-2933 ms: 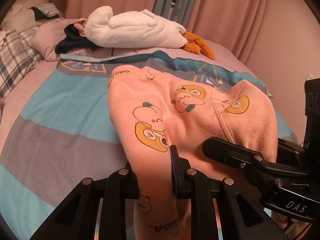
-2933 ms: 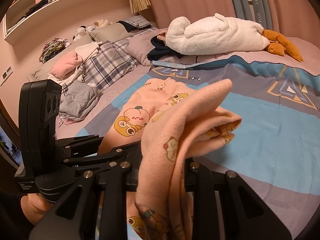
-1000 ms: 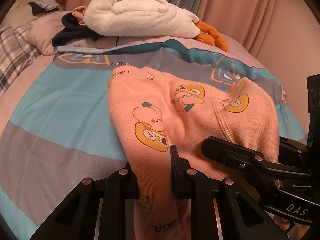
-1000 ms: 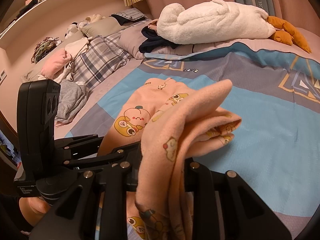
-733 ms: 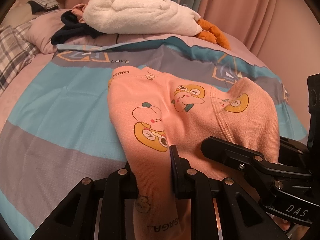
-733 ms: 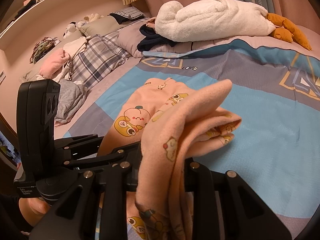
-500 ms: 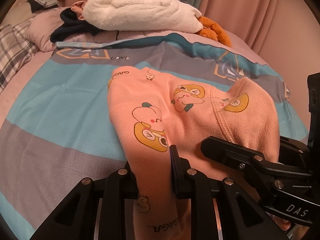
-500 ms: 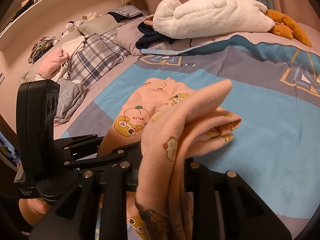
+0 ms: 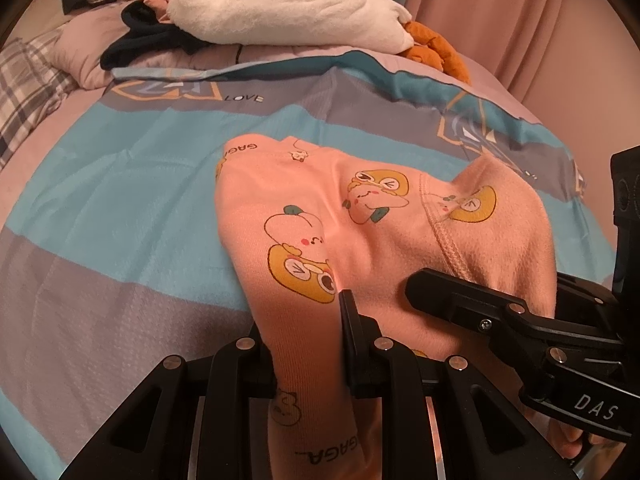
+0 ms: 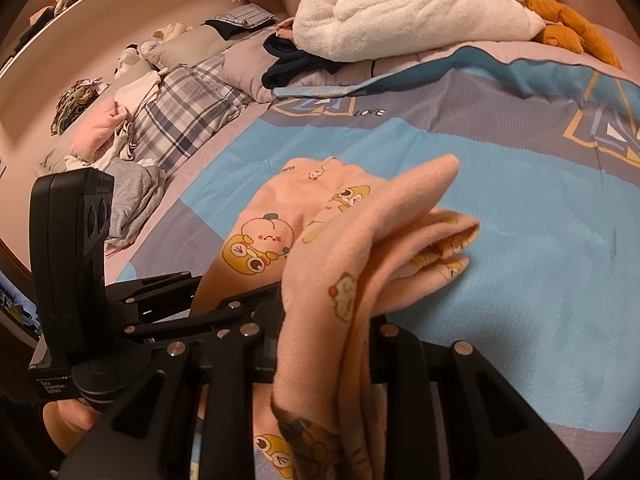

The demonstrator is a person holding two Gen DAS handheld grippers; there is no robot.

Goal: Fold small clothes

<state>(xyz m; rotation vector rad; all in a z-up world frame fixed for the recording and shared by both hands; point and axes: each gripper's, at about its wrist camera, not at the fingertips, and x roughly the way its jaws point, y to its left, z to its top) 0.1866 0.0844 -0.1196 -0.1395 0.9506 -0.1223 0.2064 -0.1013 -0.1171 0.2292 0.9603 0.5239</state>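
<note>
Both grippers have neared the white plush [image 9: 288,4], jaws clamping the pink garment [image 9: 360,232], seemingly above the blanket [image 9: 120,208].

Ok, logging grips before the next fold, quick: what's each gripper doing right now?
Left gripper: shut on the pink garment.
Right gripper: shut on the same pink garment.

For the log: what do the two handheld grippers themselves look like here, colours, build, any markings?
Both are matte black. The left gripper has angular linkage arms with triangular cut-outs and silver round pins. The right gripper is built the same; seen from the left wrist view, its body carries white "DAS" lettering. From the right wrist view, the left unit shows a boxy black block and a small white label, too small to read. No cables show.
</note>
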